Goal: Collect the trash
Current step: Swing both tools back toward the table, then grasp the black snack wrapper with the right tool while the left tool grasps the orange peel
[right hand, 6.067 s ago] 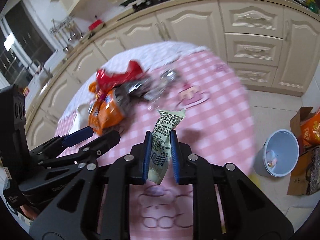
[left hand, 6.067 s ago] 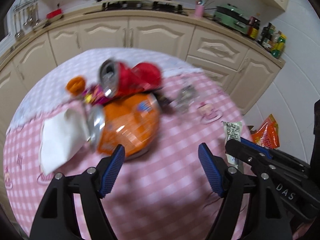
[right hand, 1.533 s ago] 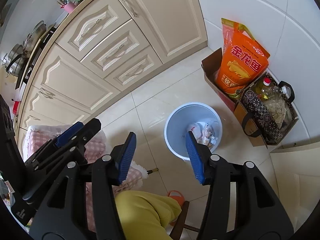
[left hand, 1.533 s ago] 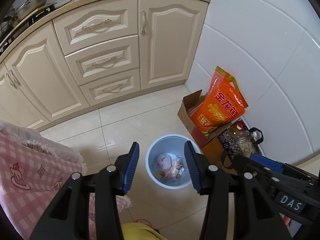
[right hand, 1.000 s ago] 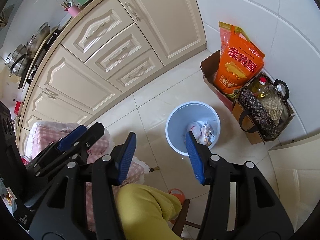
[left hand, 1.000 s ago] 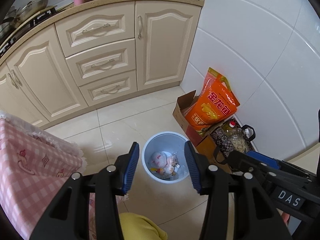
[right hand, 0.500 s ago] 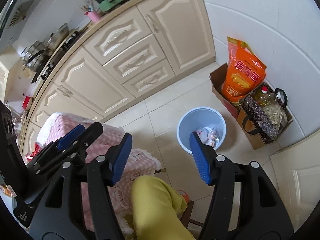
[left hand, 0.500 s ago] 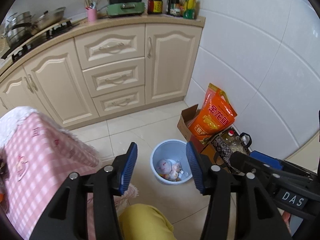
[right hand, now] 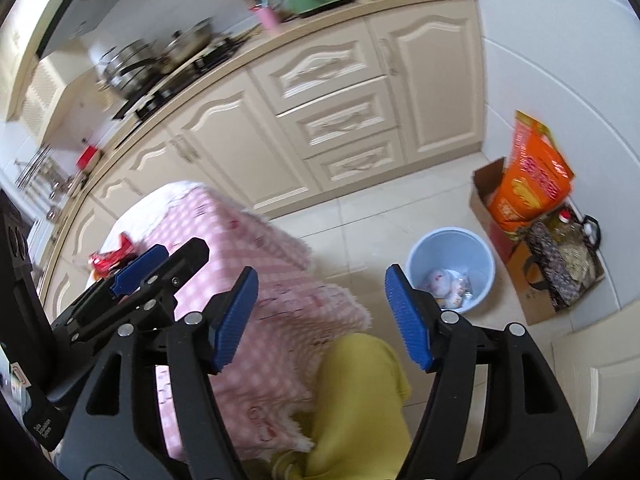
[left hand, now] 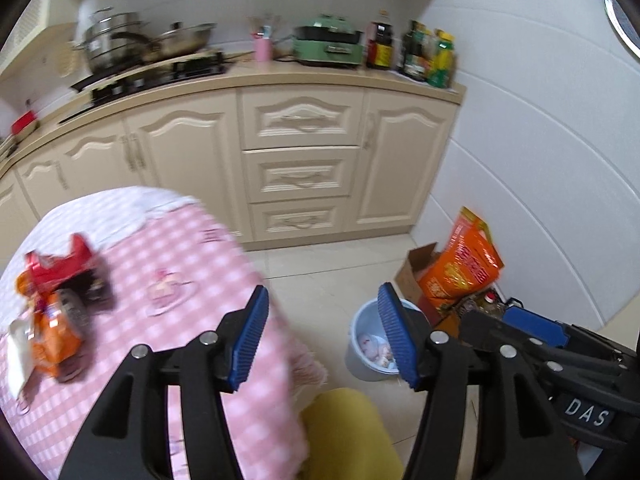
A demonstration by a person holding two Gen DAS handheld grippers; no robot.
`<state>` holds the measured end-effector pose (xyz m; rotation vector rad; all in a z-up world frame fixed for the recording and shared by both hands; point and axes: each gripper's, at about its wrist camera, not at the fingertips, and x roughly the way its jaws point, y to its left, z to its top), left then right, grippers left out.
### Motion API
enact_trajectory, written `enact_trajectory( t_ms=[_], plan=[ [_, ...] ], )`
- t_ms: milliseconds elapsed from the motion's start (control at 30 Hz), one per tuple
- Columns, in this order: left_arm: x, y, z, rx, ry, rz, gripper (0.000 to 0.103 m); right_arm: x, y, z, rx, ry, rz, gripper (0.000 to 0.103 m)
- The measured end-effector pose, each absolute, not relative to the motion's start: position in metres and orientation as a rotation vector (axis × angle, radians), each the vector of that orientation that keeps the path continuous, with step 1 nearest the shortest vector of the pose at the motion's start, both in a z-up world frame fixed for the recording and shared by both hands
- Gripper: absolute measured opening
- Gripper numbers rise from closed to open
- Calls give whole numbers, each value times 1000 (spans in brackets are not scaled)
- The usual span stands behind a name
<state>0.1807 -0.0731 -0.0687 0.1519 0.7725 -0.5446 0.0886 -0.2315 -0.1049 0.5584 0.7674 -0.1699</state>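
The blue bin (right hand: 450,268) stands on the tiled floor beside the desk (left hand: 208,248), close enough that a seated person can reach it; a few wrappers already lie in its bottom. The rest of the trash (left hand: 56,304) sits in 1 heap near the far left part of the desk's pink checked cloth: a red wrapper, an orange packet and a white scrap, touching one another. Piled together like that, it can be picked off piece by piece.

Both claws are empty. The left claw (left hand: 322,336) has its jaws opening, with nothing between the blue pads (left hand: 250,336); through the gap only the desk edge and the floor show. The right claw (right hand: 324,316) is also opening, with nothing held; its gap frames the cloth's fringe and the person's yellow trouser leg (right hand: 360,400).

Both point downward at a slant, side by side, the right one just to the right of the left and closer to the bin. The left faces more toward the desk, so the heap shows in its view. By my judgement the hands are heading for the next piece, and the spreading jaws suit that.
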Motion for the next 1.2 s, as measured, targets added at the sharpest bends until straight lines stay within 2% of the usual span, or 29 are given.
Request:
enact_trajectory(
  t_ms=[400, 567, 800, 1200],
  plan=[
    [210, 57, -65, 74, 829, -267, 58, 152, -121, -101, 428, 841, 34, 68],
    [221, 111, -63, 10, 812, -158, 69, 179, -79, -102, 353, 873, 104, 68],
    [231, 177, -60, -53, 798, -73, 74, 225, -36, -108, 250, 917, 172, 68],
    [261, 235, -77, -141, 857, -18, 76, 306, 4, -139, 102, 995, 199, 68]
  ],
)
